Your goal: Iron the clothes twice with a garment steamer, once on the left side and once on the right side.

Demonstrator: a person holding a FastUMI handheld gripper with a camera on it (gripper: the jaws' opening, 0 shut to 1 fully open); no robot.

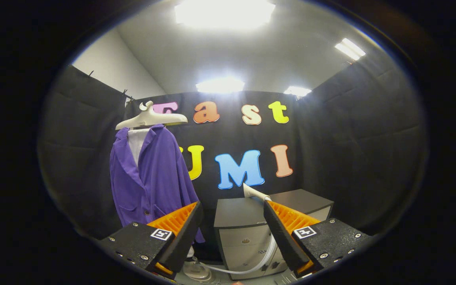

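A purple jacket (152, 178) hangs on a white hanger (151, 118) over a white stand, ahead and left of my fingers. The steamer's white head (253, 193) pokes up over a grey cabinet (244, 225), just beyond my right finger. Its pale hose (257, 263) curves down in front of the cabinet toward a white base (195, 271) on the floor between my fingers. My gripper (232, 209) is open, with nothing held; the cabinet shows through the wide gap.
Black cloth walls close in the booth at the left, back and right. The grey cabinet with drawers stands against the back wall, right of the jacket. Ceiling lights glare overhead.
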